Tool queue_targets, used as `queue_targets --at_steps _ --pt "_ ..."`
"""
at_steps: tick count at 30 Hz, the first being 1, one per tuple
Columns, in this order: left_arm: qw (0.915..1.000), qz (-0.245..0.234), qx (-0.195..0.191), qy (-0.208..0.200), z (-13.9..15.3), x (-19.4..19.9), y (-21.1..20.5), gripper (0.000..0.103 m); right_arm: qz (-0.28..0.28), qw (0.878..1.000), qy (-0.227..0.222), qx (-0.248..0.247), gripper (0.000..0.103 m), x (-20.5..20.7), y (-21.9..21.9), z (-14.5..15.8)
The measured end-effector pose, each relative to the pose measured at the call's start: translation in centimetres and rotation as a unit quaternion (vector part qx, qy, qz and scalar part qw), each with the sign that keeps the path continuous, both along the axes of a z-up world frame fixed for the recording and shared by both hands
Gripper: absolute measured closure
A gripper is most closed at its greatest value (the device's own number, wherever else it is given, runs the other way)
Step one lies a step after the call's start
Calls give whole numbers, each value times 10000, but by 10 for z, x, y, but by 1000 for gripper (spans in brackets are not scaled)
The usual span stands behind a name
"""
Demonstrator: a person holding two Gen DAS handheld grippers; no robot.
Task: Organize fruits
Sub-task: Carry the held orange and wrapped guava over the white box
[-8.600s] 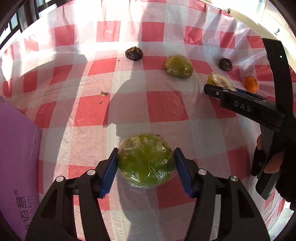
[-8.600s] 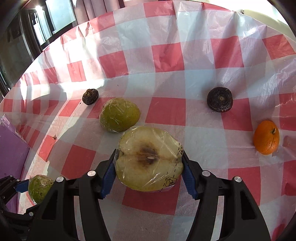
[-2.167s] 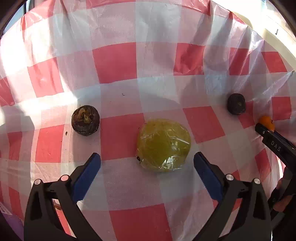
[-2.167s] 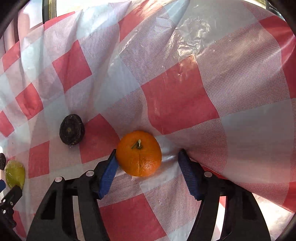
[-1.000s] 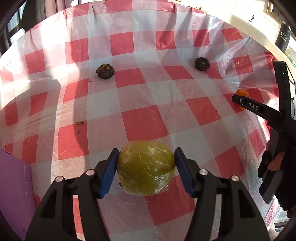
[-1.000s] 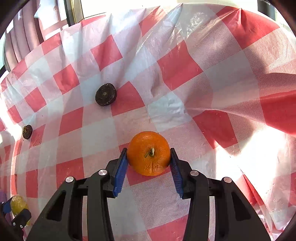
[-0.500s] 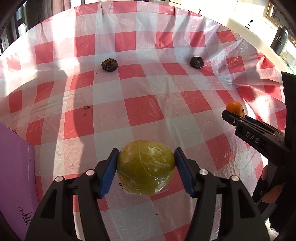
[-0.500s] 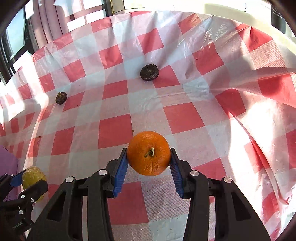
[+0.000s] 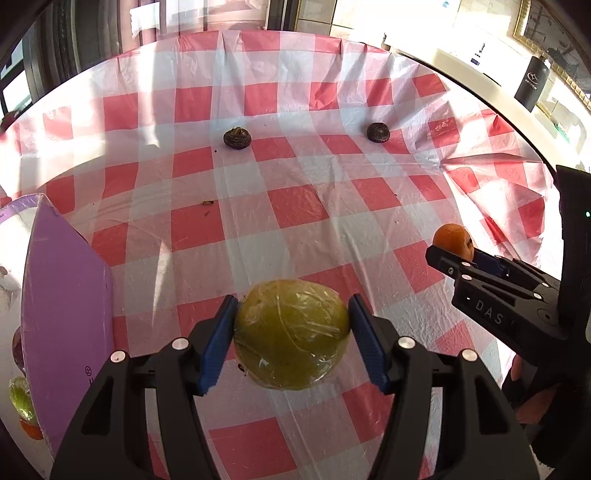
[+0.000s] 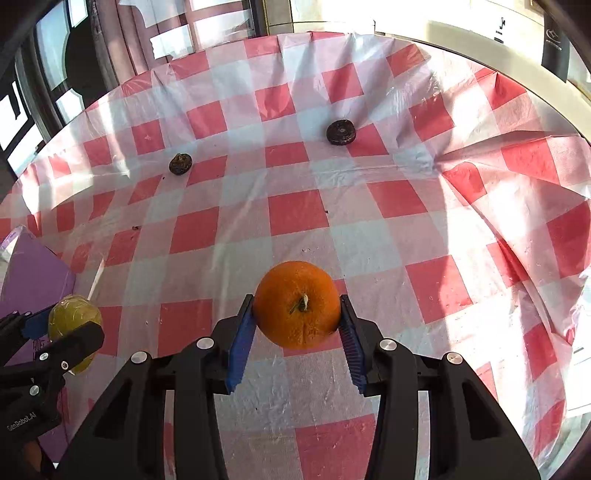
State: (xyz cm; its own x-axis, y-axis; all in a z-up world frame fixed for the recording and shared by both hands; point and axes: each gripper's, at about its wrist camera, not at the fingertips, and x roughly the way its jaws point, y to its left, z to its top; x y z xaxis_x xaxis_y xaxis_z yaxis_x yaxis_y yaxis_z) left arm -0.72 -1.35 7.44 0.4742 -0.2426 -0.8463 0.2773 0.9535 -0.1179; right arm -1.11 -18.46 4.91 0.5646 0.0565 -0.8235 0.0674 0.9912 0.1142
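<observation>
My left gripper is clamped on a round yellow-green fruit wrapped in clear plastic film, carried clear of the red-and-white checked plastic tablecloth, with a purple cardboard box just to its left. My right gripper grips a round orange citrus fruit, stem toward the camera, also off the cloth. Well beyond both grippers, two dark, wrinkled, round fruits lie apart on the cloth.

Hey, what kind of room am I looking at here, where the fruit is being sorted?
Probably a dining area in a home: a table under a red-and-white checked plastic cloth, tall windows behind it, loose fruit such as an orange.
</observation>
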Motion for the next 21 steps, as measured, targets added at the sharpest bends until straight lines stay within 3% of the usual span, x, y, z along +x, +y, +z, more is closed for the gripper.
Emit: queue_targets --at_steps 14,21 --pt "9944 -661 -401 -727 64 -32 27 42 2 9996 -244 -153 59 -49 53 38" --pt "9907 -506 -671 -1075 89 -43 70 42 227 9986 -436 -180 59 -62 92 61"
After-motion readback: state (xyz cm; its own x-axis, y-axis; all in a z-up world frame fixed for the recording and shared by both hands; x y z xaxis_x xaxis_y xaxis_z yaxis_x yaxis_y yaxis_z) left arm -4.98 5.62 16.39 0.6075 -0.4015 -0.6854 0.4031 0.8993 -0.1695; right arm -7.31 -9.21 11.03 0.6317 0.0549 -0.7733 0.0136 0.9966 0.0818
